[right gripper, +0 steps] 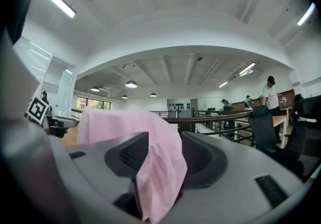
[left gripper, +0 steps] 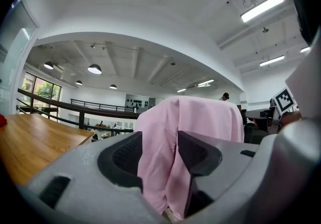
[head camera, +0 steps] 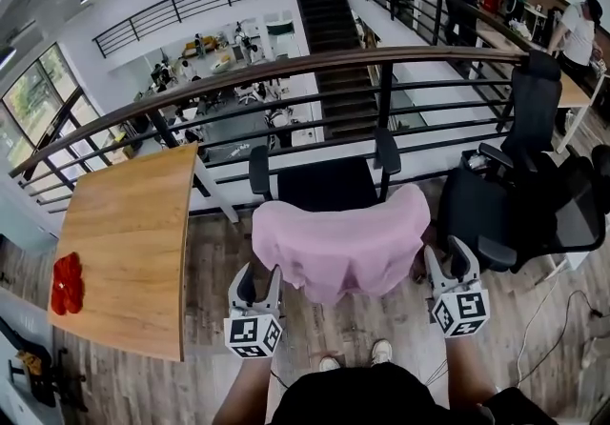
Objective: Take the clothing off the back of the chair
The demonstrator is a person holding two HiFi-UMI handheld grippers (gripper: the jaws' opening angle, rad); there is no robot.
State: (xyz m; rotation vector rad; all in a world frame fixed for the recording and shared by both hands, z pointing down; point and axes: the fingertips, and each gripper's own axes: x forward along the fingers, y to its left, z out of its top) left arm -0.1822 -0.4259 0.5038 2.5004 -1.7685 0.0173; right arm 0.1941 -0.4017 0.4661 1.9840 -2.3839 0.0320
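Wooden table (head camera: pixel 129 242) well left of the chair (head camera: pixel 324 185), with a red thing (head camera: pixel 67 282) on it that is too small to identify. The left gripper (head camera: pixel 258 278) sits at the chair's left rear, and its jaws are clamped on a hanging fold of the pink clothing (head camera: pixel 343 237); the left gripper view shows the fabric bunched between both pads. The clothing is draped over the chair's back, covering it completely, so it is not off yet. The right gripper (head camera: pixel 448 266), at the chair's right rear, is likewise closed on the cloth's other lower corner (fabric spills out below the jaws in its own view). Risks as I judge them:
- Both pinches look like thin edge folds, so a quick pull could slide the fabric out of one jaw.
- Lifting unevenly could leave one side hung up on the back.
- Pulling rearward instead of up could drag or tip the chair, or catch the cloth on an armrest.

The backrest shape under the cloth is hidden, and so are the chair's base and the garment's front side. What kind of garment it is can't be told. Other black chairs (head camera: pixel 519 194) stand right of it, apart.
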